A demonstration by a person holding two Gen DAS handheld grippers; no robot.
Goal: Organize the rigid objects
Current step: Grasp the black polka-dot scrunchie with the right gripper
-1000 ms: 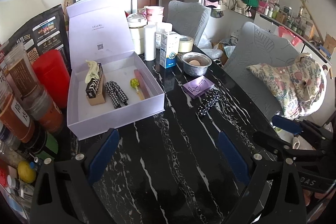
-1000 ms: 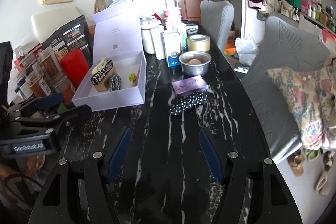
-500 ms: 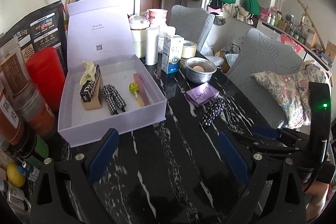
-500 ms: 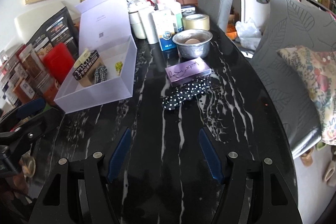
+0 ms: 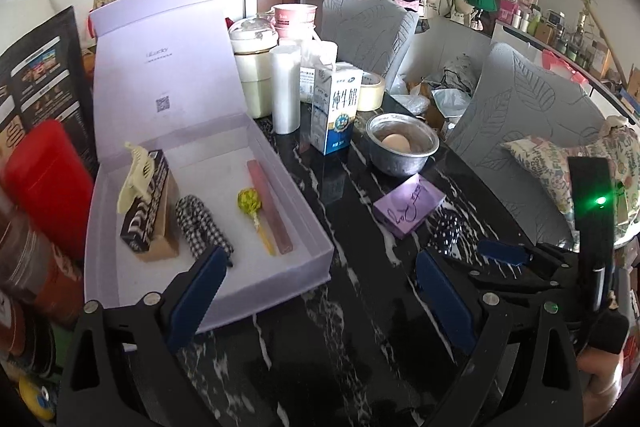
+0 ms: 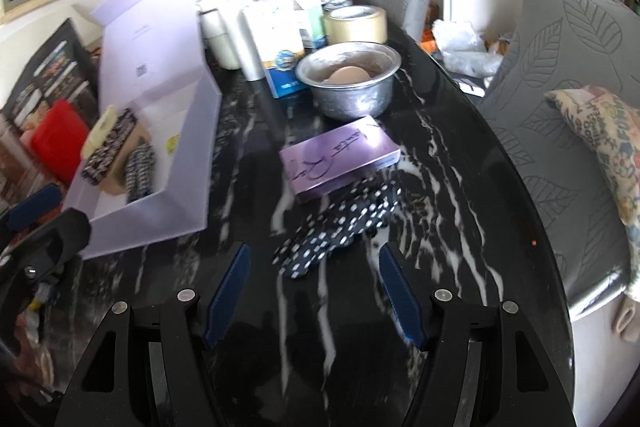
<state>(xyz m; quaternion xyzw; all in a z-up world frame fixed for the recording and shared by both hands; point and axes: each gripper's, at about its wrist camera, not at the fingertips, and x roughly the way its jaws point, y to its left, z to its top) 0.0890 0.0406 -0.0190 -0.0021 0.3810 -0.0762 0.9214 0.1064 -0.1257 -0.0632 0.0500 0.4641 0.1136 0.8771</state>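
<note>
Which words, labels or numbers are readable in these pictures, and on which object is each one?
"纯牛奶": on the milk carton.
Handwritten script, maybe "Rey", uncertain: on the purple box.
Small grey brand line and QR code: inside the lid of the lavender box, too small to read.
White lettering: on the black-banded brown box, not legible.
Print on the black poster: blurred.

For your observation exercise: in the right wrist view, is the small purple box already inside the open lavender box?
No, the small purple box lies on the black table, beside the open lavender box.
</note>
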